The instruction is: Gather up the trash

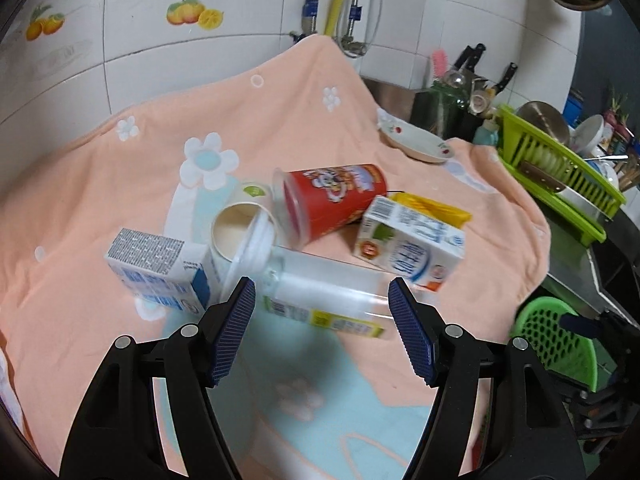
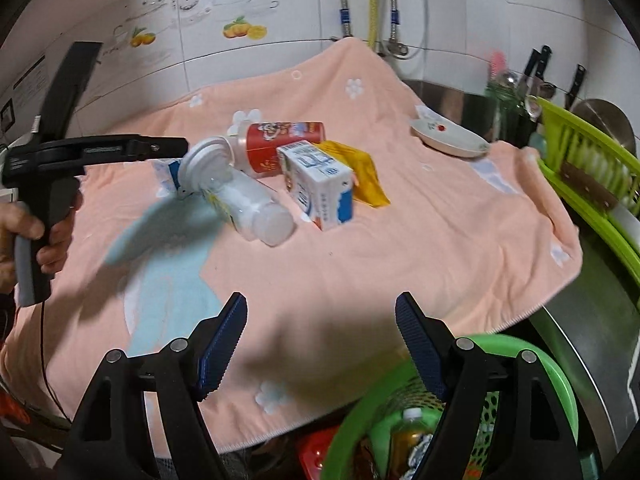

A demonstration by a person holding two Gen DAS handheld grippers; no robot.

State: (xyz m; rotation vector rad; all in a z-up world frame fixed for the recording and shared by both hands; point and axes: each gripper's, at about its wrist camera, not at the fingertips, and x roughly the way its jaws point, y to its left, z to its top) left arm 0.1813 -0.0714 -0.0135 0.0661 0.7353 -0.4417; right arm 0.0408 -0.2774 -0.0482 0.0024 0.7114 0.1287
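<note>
So, both your grippers are spread wide, holding nothing, w/ the trash heap mid-towel.

Your left gripper (image 1: 322,300) hovers just near of the clear bottle (image 1: 332,294), which lies on its side on the peach towel (image 1: 100,184). Far of it: white cup (image 1: 240,222), tipped red cup (image 1: 332,204), yellow wrapper (image 1: 434,208). One milk carton (image 1: 410,242) sits right, another carton (image 1: 158,270) left. Your right gripper (image 2: 320,322) hangs over the towel's near edge, beside the green basket (image 2: 532,364) w/ trash inside.
</note>
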